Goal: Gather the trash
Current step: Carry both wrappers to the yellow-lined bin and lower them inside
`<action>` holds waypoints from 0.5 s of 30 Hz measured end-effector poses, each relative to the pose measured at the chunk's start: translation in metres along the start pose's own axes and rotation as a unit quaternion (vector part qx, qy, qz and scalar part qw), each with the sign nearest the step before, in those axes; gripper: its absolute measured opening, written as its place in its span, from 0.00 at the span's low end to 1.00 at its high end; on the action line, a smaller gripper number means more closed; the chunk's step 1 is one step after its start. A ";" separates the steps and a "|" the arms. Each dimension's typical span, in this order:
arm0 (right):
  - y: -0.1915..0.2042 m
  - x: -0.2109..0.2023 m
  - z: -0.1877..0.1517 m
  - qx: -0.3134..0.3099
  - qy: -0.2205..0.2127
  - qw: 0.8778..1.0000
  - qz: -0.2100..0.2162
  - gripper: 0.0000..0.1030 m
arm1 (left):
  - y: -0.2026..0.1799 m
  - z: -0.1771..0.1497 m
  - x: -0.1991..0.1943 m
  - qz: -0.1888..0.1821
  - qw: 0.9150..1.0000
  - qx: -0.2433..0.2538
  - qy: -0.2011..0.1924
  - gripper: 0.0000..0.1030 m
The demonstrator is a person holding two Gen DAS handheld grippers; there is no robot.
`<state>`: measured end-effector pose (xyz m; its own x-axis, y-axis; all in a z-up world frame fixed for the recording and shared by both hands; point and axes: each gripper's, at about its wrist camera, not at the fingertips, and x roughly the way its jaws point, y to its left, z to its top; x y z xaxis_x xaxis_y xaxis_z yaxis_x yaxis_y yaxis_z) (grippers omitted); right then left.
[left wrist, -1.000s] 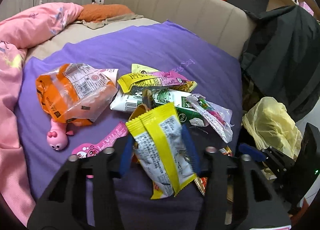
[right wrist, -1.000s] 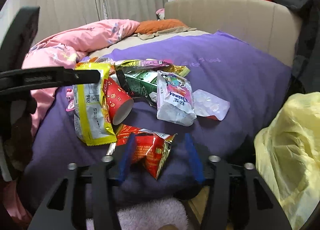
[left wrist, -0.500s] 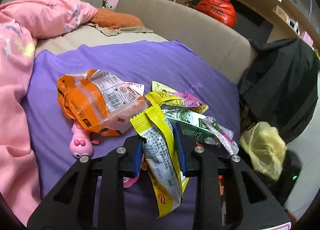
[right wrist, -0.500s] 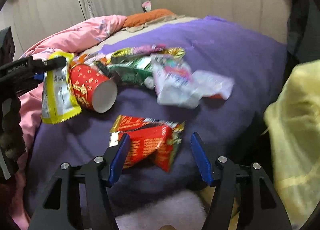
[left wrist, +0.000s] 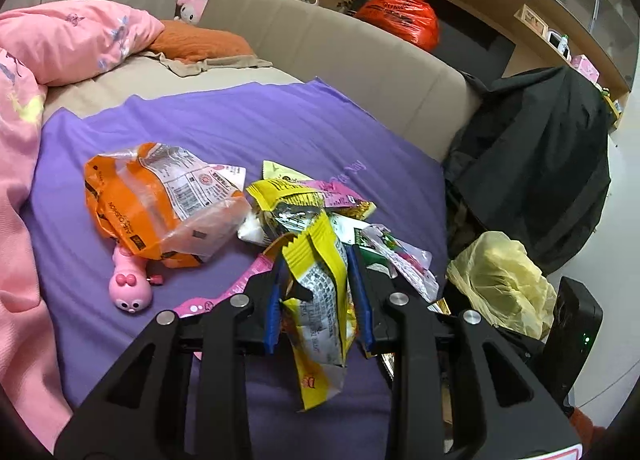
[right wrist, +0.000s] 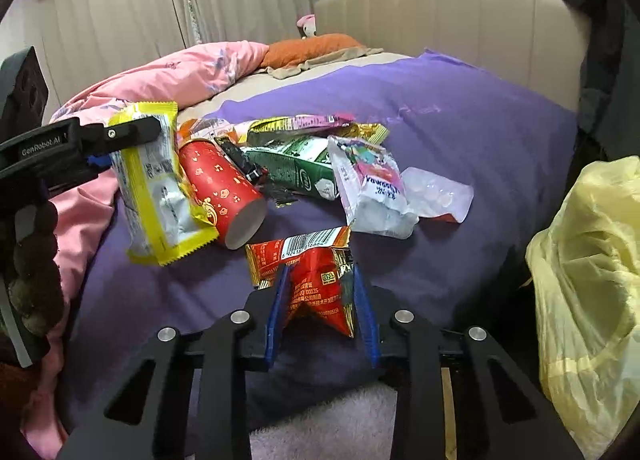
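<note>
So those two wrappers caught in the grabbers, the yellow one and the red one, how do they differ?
The yellow wrapper is long and hangs well clear of the bed from the left gripper; the red wrapper is shorter, crumpled into a peak, low by the purple sheet. The yellow one has silver panels with black print; the red one shows a barcode strip and gold edges. The right gripper is closing on its wrapper. Both are empty-looking snack packets pinched between blue pads.
</note>
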<state>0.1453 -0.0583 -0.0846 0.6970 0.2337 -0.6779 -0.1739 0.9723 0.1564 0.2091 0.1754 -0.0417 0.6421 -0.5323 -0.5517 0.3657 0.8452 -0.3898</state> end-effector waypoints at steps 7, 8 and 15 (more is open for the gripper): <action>0.005 -0.016 0.002 -0.023 -0.014 1.000 -0.008 0.30 | -0.003 -0.002 -0.002 -0.004 1.000 0.002 0.007 0.24; 0.005 -0.017 0.003 -0.023 -0.016 1.000 -0.008 0.30 | -0.005 -0.003 -0.001 -0.003 1.000 0.010 0.012 0.23; -0.004 -0.025 -0.001 -0.015 -0.019 1.000 -0.012 0.30 | -0.028 -0.021 0.008 -0.026 0.996 0.076 0.048 0.43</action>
<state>0.1283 -0.0680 -0.0692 0.7276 0.2111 -0.6527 -0.1768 0.9770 0.1190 0.1900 0.1464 -0.0503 0.5555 -0.5712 -0.6042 0.4991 0.8103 -0.3072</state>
